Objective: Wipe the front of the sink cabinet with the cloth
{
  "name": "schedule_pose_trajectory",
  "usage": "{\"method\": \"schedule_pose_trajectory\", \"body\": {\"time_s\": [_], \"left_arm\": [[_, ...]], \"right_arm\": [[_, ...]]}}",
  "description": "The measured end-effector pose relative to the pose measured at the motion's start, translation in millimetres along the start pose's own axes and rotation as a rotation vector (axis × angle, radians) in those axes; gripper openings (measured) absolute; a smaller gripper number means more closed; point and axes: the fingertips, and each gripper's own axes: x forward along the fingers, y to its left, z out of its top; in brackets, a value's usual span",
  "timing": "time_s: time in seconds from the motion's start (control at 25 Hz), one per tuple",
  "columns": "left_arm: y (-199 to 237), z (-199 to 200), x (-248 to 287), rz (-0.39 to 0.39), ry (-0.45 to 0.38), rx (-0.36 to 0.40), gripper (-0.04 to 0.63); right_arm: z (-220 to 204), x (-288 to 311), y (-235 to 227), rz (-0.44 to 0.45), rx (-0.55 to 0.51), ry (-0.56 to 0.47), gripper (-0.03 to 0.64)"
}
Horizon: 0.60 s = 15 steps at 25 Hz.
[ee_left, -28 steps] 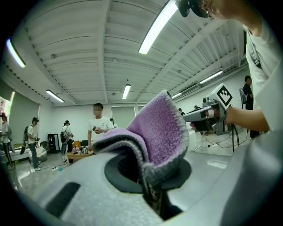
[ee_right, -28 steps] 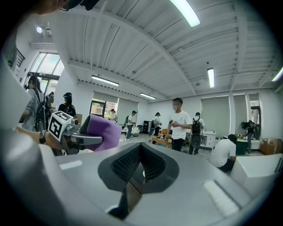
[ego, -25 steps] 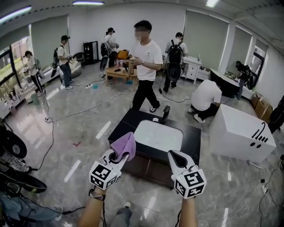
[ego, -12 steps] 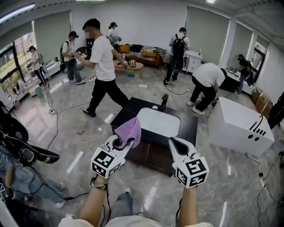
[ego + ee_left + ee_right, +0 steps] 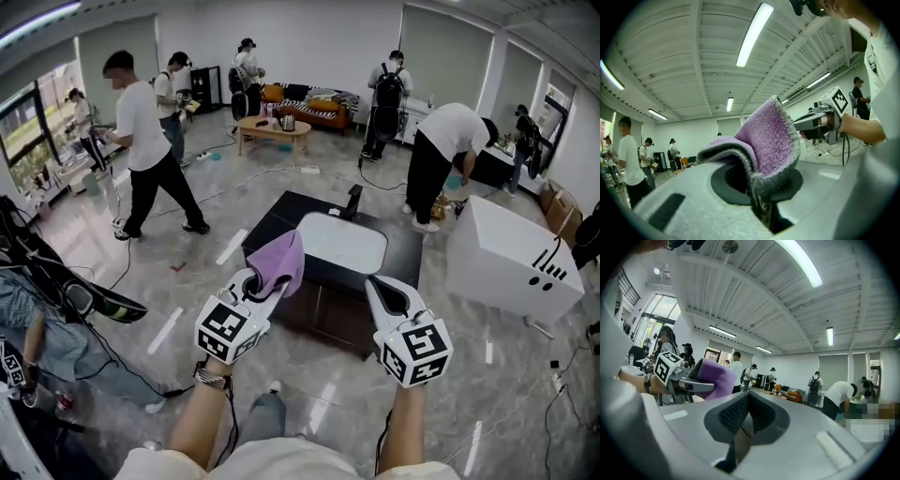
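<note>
Left jaws are clamped tight on the purple cloth (image 5: pixel 771 140). You can see the fabric pinched down in the slot, with most of it flopping up and over the left gripper (image 5: pixel 269 284). The right gripper (image 5: pixel 380 287) has its jaws pressed together with nothing between them, so it's just along for the ride.

Both grippers hang in the air, side by side and pointed up and out. They're on the near side of the sink cabinet (image 5: pixel 319 323) and touching nothing. The cabinet is the dark unit with the white basin (image 5: pixel 342 246) set in its top and a black faucet (image 5: pixel 353 200) at the back edge. Its front panel faces the person, low down, and the cloth isn't on it yet, so I'd say the wiping hasn't started.

If it were me, I'd drop low and bring the left gripper in so the loose flap meets the panel first, not the hard jaw tips. Only an edge is gripped, so the flap could fold back and leave plastic scraping the dark finish. Tilting the gripper should lay the cloth flat. Then go in long overlapping passes from the top edge down, with steady pressure, and keep the empty right gripper off to the side.
</note>
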Motion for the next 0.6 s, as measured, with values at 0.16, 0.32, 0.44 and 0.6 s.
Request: {"method": "schedule_pose_trajectory", "body": {"time_s": [0.16, 0.32, 0.44, 0.6], "left_arm": [[-14.9, -9.3, 5.3, -0.004, 0.011, 0.014, 0.048], [-3.1, -15.0, -5.9, 0.002, 0.032, 0.007, 0.048], [4.2, -13.9, -11.5, -0.005, 0.044, -0.003, 0.048], [7.9, -14.8, -13.6, -0.016, 0.051, -0.008, 0.048]], "right_arm": [[-15.1, -3.9, -4.5, 0.009, -0.007, -0.001, 0.007], [-12.7, 11.6, 9.2, 0.020, -0.009, 0.014, 0.006], [-5.9, 19.8, 17.2, 0.032, -0.002, 0.024, 0.007], [-2.9, 27.2, 22.1, 0.043, -0.008, 0.035, 0.008]]}}
